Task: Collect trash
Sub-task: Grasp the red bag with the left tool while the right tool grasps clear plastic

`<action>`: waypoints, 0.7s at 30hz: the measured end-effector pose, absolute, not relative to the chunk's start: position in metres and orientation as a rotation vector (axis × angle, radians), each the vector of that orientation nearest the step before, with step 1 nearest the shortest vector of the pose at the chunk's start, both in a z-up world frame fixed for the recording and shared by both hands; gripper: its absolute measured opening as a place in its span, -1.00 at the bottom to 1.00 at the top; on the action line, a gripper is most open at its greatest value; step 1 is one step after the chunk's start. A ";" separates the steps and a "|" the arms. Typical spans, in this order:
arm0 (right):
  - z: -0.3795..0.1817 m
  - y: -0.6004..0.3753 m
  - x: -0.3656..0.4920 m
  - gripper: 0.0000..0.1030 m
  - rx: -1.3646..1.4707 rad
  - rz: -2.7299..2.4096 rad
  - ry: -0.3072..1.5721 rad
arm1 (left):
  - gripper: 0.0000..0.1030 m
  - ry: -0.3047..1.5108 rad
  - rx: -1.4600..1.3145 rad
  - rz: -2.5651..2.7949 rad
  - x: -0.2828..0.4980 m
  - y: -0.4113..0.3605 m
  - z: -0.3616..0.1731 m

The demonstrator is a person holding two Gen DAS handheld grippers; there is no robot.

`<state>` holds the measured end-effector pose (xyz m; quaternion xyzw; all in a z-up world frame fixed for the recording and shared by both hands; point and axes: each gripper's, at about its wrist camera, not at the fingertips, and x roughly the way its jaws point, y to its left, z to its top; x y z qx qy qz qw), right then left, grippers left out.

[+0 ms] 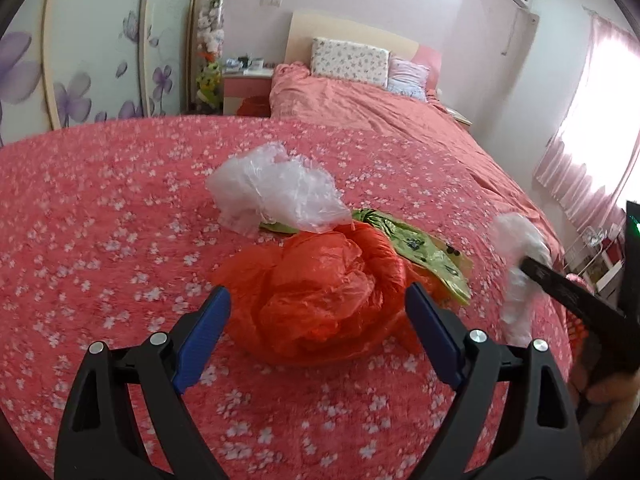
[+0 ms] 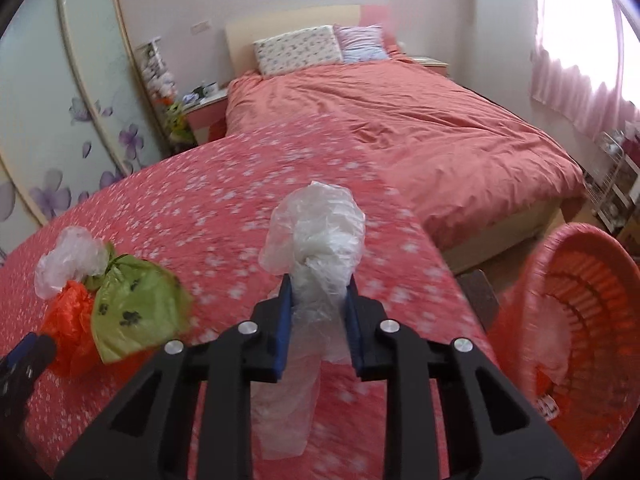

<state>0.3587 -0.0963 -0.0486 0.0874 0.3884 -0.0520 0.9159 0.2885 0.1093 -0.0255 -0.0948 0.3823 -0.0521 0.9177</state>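
On the pink flowered bedspread (image 1: 100,208) lies a heap of crumpled bags: an orange plastic bag (image 1: 320,292) nearest, a green bag with black paw prints (image 1: 416,248) behind it, and a clear plastic bag (image 1: 276,188) at the back. My left gripper (image 1: 320,300) stands open, its blue pads on either side of the orange bag without pressing it. My right gripper (image 2: 318,284) is shut on a knotted clear plastic bag (image 2: 320,232), lifted off the bedspread; this bag (image 1: 520,256) also shows at the right of the left wrist view.
A pink-orange slatted basket (image 2: 580,312) stands on the floor at the right, beside the bed's corner. A second bed with a salmon duvet (image 2: 420,128) and pillows lies beyond. Wardrobe doors with purple flowers (image 1: 80,60) run along the left. A nightstand (image 1: 248,84) sits by the headboard.
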 end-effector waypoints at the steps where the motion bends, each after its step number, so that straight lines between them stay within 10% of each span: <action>1: -0.048 -0.101 0.355 -0.53 0.184 -0.110 0.800 | 0.71 0.796 -0.205 -0.100 0.291 0.110 -0.028; 8: -0.052 -0.111 0.334 -0.52 0.180 -0.114 0.812 | 0.56 0.870 -0.248 -0.107 0.303 0.105 -0.045; 15: -0.051 -0.110 0.317 -0.52 0.189 -0.107 0.810 | -0.48 0.839 -0.232 -0.146 0.293 0.103 -0.039; 21: -0.039 -0.110 0.299 -0.52 0.199 -0.099 0.791 | -0.65 0.789 -0.210 -0.143 0.277 0.107 -0.023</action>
